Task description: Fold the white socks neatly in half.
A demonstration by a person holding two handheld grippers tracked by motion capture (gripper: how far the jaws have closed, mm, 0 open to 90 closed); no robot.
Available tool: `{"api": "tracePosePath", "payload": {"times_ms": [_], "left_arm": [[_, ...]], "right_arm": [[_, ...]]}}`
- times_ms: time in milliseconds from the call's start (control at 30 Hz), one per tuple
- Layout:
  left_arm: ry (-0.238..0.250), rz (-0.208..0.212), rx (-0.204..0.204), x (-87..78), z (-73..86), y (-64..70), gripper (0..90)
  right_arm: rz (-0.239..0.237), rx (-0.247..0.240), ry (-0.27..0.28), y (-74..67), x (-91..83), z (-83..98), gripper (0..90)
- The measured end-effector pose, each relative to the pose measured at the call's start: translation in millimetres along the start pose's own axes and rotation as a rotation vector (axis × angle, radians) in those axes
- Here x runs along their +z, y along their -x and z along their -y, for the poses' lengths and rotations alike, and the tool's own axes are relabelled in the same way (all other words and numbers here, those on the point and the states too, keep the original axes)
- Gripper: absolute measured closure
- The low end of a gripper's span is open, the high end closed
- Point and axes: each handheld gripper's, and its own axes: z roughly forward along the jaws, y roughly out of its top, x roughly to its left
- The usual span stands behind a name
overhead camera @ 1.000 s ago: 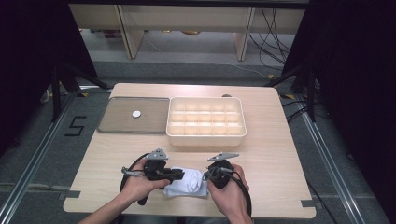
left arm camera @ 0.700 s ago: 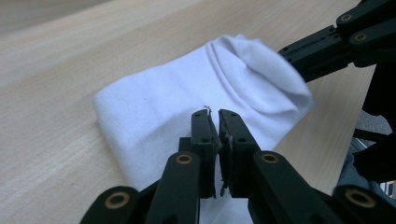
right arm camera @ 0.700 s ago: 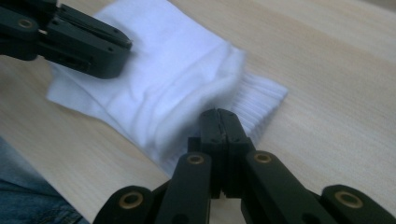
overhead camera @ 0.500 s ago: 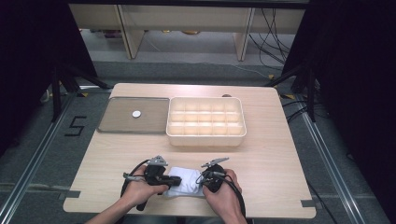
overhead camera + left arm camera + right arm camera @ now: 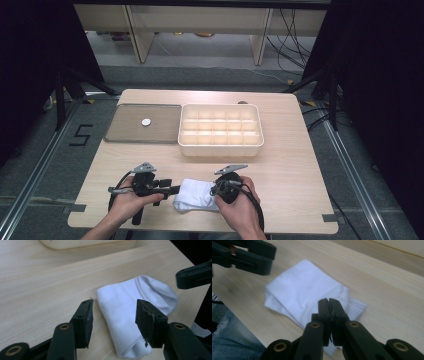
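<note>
A folded white cloth [image 5: 195,196], like a sock, lies flat on the wooden table near the front edge. My left gripper [image 5: 175,189] sits at its left end. Its jaws have just been opening and now stand wide apart [image 5: 113,307], with the cloth's [image 5: 130,305] end lying between and beyond them, untouched by the pads. My right gripper [image 5: 214,191] is at the cloth's right end. Its jaws are pressed together [image 5: 329,301] just over the cloth [image 5: 304,292], and I see nothing between them.
A cream box [image 5: 220,149] divided into several compartments stands at mid-table. To its left lies a flat grey tray [image 5: 125,131] with a small white disc [image 5: 146,122] on it. The table's front edge runs just below both hands.
The left gripper's jaws have gone from closed on the cloth to wide apart, and that hand has shifted a little left. The right gripper stays shut at the cloth's right end.
</note>
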Motion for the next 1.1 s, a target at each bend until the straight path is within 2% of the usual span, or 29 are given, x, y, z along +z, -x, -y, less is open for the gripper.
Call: {"api": "tracePosePath", "payload": {"times_ms": [33, 167, 267, 300, 400, 433, 467, 600, 733, 833, 900, 1100], "left_arm": [[-0.009, 0.007, -0.022, 2.6, 2.3, -1.5, 46.2], [-0.041, 0.028, -0.059, 9.4, 6.5, -3.6, 46.7], [-0.07, 0.056, -0.101, 15.4, 7.5, -4.9, 49.8], [-0.077, 0.067, -0.129, 17.2, 7.5, -5.3, 51.0], [-0.084, 0.075, -0.166, 21.2, 7.4, -7.1, 57.2], [-0.094, 0.076, -0.166, 21.7, 6.9, -7.4, 59.5], [-0.093, 0.076, -0.165, 22.7, 6.7, -6.5, 61.3], [-0.108, 0.088, -0.165, 26.0, 7.7, -6.7, 72.3], [-0.101, 0.116, -0.183, 25.7, 7.0, -9.7, 82.7], [-0.089, 0.101, -0.183, 22.8, 5.6, -6.5, 83.5], [-0.084, 0.135, -0.186, 21.5, 4.4, -6.3, 83.7], [-0.065, 0.171, -0.194, 16.0, -2.0, 2.0, 84.0]], "right_arm": [[-0.011, -0.01, -0.004, -3.5, 0.3, -1.1, 88.8], [-0.028, -0.038, 0.002, -13.4, 4.7, -7.1, 88.7], [-0.037, -0.058, 0.002, -16.5, 11.3, -11.8, 88.5], [-0.039, -0.073, -0.007, -17.1, 16.1, -13.4, 88.4], [-0.06, -0.078, -0.049, -20.9, 27.2, -14.3, 88.0], [-0.065, -0.05, -0.08, -22.3, 33.5, -13.4, 87.9], [-0.068, -0.07, -0.085, -20.9, 39.7, -12.3, 87.9], [-0.073, -0.062, -0.136, -20.6, 54.3, -6.6, 89.2], [-0.077, -0.042, -0.138, -20.3, 55.7, -5.9, 90.0], [-0.075, -0.028, -0.147, -19.7, 56.8, -5.2, 90.0], [-0.08, -0.02, -0.149, -19.5, 57.1, -5.1, 90.0], [-0.078, -0.02, -0.147, -19.5, 57.6, -4.8, 90.0]]}}
